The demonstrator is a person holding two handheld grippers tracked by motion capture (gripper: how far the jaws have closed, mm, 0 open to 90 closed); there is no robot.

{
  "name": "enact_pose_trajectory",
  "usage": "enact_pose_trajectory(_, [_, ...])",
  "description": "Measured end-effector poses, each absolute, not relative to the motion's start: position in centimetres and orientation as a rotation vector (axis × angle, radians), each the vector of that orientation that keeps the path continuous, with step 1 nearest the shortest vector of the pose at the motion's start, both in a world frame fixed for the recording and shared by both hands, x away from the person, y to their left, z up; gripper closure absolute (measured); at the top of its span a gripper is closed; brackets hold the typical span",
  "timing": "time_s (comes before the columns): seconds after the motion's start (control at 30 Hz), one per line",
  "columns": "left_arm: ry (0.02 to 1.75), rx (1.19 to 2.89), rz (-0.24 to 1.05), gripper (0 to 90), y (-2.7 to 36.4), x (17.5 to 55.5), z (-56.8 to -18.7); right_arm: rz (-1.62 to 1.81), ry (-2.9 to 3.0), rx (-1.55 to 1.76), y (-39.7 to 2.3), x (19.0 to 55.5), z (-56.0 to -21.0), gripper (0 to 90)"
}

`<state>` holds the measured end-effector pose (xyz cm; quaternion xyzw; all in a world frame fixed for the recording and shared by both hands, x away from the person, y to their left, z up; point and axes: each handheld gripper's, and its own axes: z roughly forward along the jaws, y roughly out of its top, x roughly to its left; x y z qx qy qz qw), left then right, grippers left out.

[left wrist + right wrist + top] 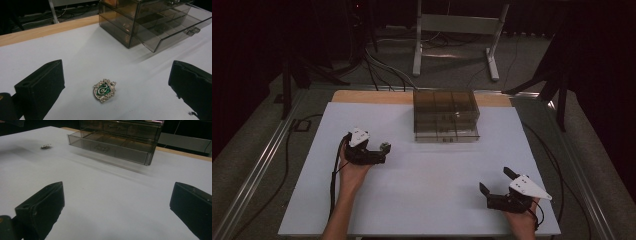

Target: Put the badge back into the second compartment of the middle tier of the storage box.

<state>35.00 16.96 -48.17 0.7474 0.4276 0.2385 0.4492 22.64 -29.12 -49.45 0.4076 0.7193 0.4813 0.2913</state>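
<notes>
A small silver and green crest brooch lies flat on the white table sheet. My left gripper is open, one jaw on each side of the brooch and neither touching it. In the high view the left gripper sits left of centre with the brooch at its tips. A smoky clear drawer box stands at the back, its bottom drawer pulled out. My right gripper rests open at the front right with nothing between its jaws. From the right gripper, the brooch is far off beside the open drawer.
A wooden strip runs along the table's back edge. Metal rails flank the table sides. A white metal stand and cables lie on the floor behind. The sheet between the two grippers is bare.
</notes>
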Motion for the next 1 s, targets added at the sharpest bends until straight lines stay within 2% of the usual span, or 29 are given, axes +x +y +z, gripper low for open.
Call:
enact_pose_trajectory(0.43, [1.068,1.896,0.567,1.4,16.2,36.2,-49.0,1.284,1.920,1.088,-29.1,22.6,-49.5,0.0])
enact_pose_trajectory(0.57, [1.077,1.919,0.559,4.8,16.1,36.4,-49.2,1.284,1.922,1.088,-29.1,22.6,-49.5,0.0])
enact_pose_trajectory(0.7, [1.091,1.936,0.543,14.7,16.0,36.8,-49.5,1.280,1.924,1.084,-29.0,22.7,-49.5,0.0])
enact_pose_trajectory(0.87, [1.163,1.968,0.568,19.4,15.8,37.6,-50.4,1.281,1.925,1.082,-29.0,22.6,-49.5,0.0])
enact_pose_trajectory(1.0, [1.184,1.996,0.570,32.6,15.5,38.0,-51.0,1.279,1.926,1.082,-29.0,22.7,-49.5,0.0])
